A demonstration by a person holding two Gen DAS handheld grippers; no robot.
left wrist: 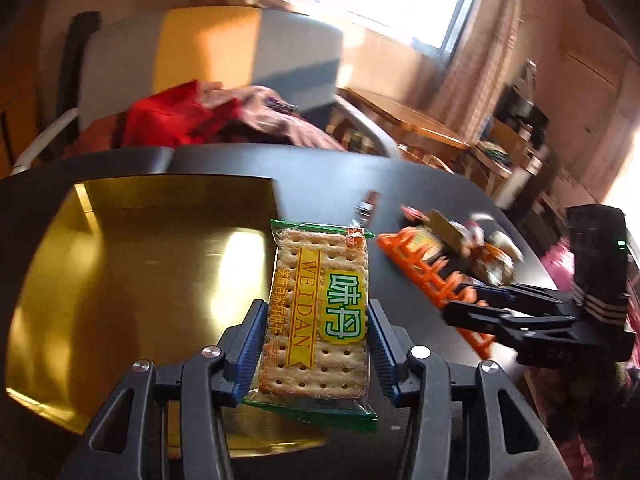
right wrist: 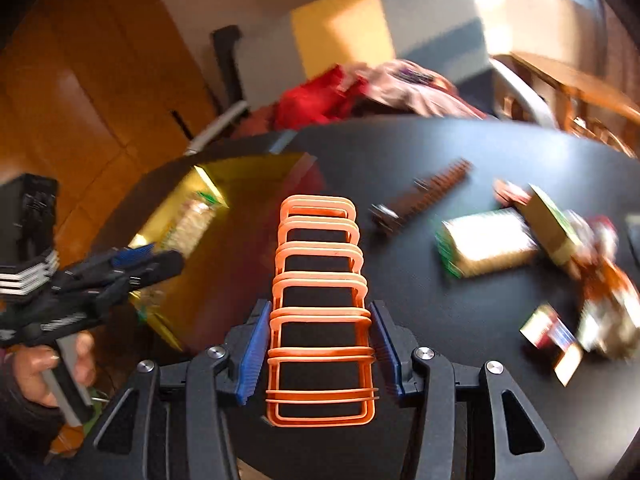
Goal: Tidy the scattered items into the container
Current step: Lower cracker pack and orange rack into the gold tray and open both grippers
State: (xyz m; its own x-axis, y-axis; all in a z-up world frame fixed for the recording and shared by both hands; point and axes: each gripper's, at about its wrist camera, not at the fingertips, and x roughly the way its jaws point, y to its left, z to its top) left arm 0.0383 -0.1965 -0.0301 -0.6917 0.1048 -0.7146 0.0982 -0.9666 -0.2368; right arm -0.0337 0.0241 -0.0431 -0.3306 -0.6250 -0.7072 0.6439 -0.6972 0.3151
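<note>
Sunlit black surface (right wrist: 460, 152) carries scattered snacks beside the gold container (left wrist: 120, 280), while the left gripper (left wrist: 318, 344), jaws clamped on a cracker packet (left wrist: 316, 312), hangs at its rim and the right gripper (right wrist: 320, 352) pinches an orange rack (right wrist: 320, 312), which might slip if swung.

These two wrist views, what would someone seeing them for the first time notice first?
Probably the cracker packet with its green and yellow label, clamped in the left gripper at the edge of the shiny gold container. Next, the bright orange rack between the right gripper fingers, above the black table. More snack packets lie scattered to the right.
</note>
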